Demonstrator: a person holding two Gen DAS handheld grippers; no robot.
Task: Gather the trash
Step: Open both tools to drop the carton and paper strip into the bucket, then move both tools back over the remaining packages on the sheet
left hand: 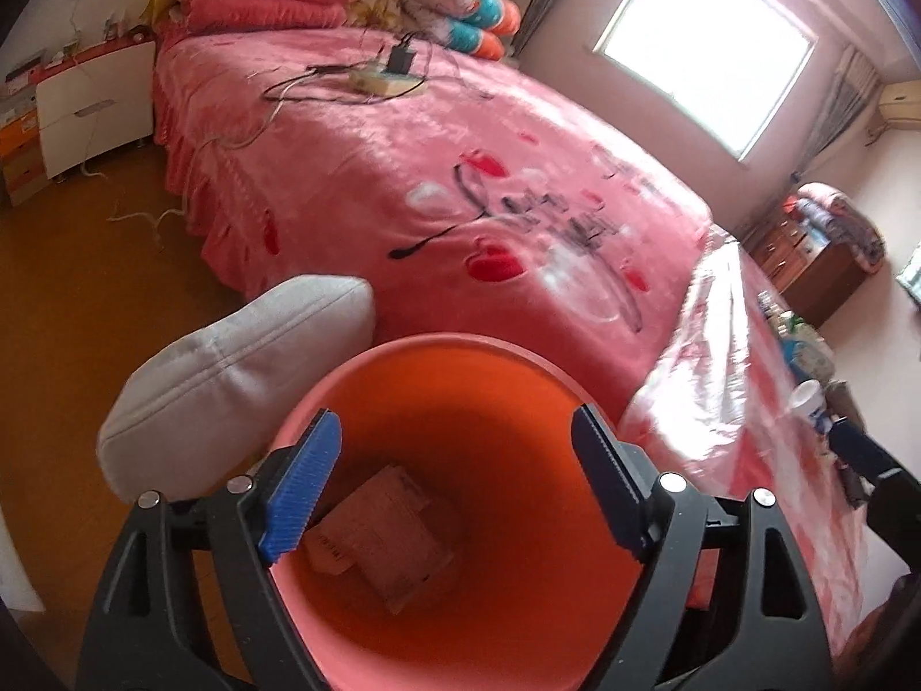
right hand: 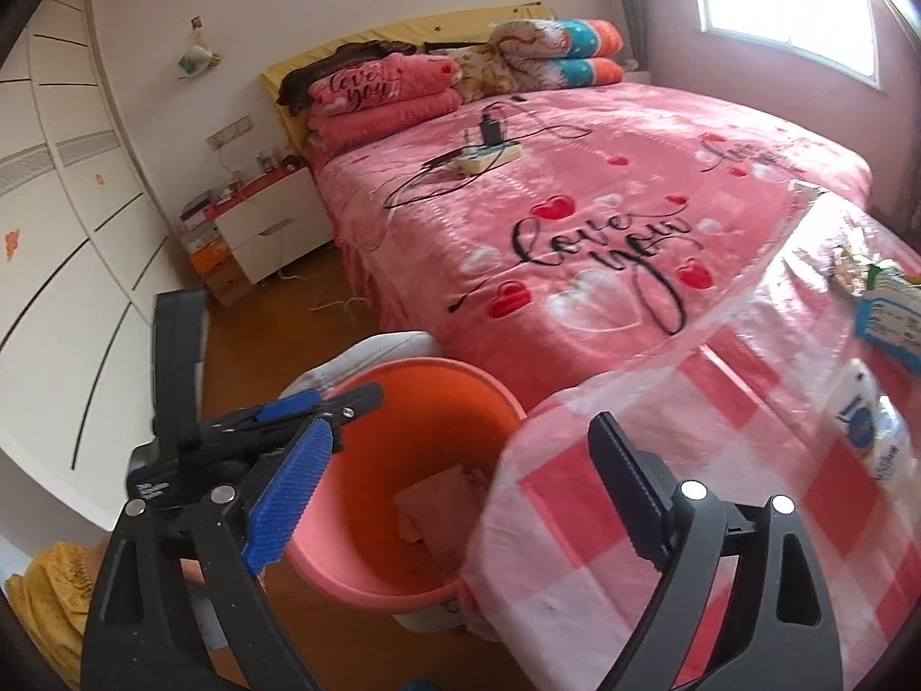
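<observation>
Sitting on the floor at the bed's foot, the bin (left hand: 460,518) is serving as landmark for everything else. Left of the bin, a grey cushion (left hand: 230,380) is leaning against its rim. Directly over the bin's mouth the left gripper (left hand: 455,489) is hanging with its jaws wide apart and nothing between them; inside the bin, at the bottom, flattened cardboard (left hand: 380,541) is lying loose. Just right of the bin a table (right hand: 662,460) under a pink checked plastic cover is standing with its edge touching or nearly touching the rim, and the right gripper (right hand: 460,495) is hovering above that edge, jaws likewise spread and empty. Farther right of the bin, on the table, a white bottle (right hand: 863,420), a blue-edged packet (right hand: 886,316) and some crumpled wrappers (right hand: 846,265) are waiting, probably the next trash. Wrappers and packet are likely feeling light, soft and crushable, so pinching a bunched middle should be working; the bottle is looking smooth and slippery, best taken across its body, not its cap.
</observation>
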